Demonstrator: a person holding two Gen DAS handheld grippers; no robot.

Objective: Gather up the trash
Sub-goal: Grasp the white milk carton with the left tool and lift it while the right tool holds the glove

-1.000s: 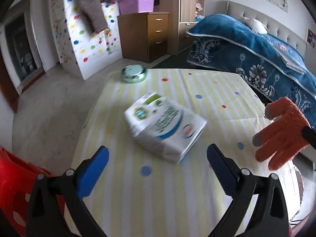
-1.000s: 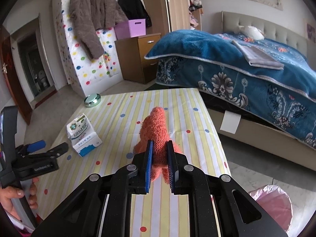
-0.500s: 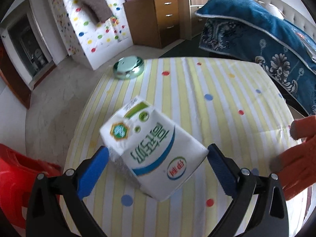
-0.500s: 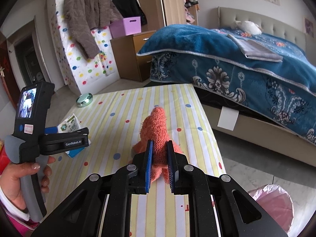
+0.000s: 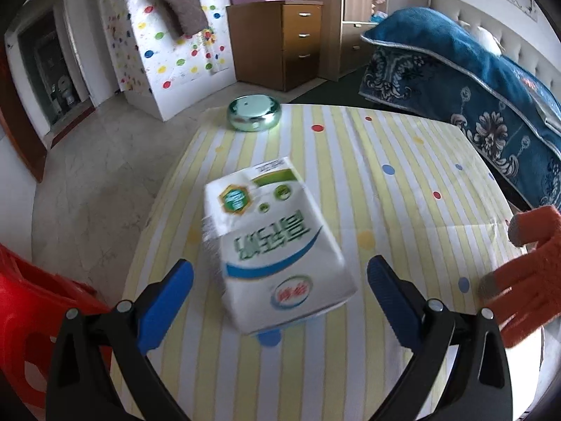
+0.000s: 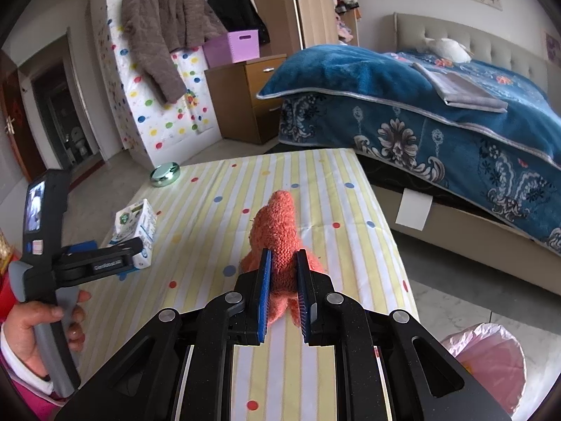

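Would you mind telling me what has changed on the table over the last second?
The left gripper, jaws open, has closed in on the white carton, which now sits between its fingers, not yet gripped. The right gripper stays clamped on the orange glove; the green tin hasn't moved.

The left gripper (image 5: 279, 280) is held tilted downward with its jaws spread wide, nothing pressed between them. Its handle is gripped by the left hand (image 6: 42, 326). The right gripper (image 6: 284, 294) is clamped nearly closed on an orange glove (image 6: 278, 231).
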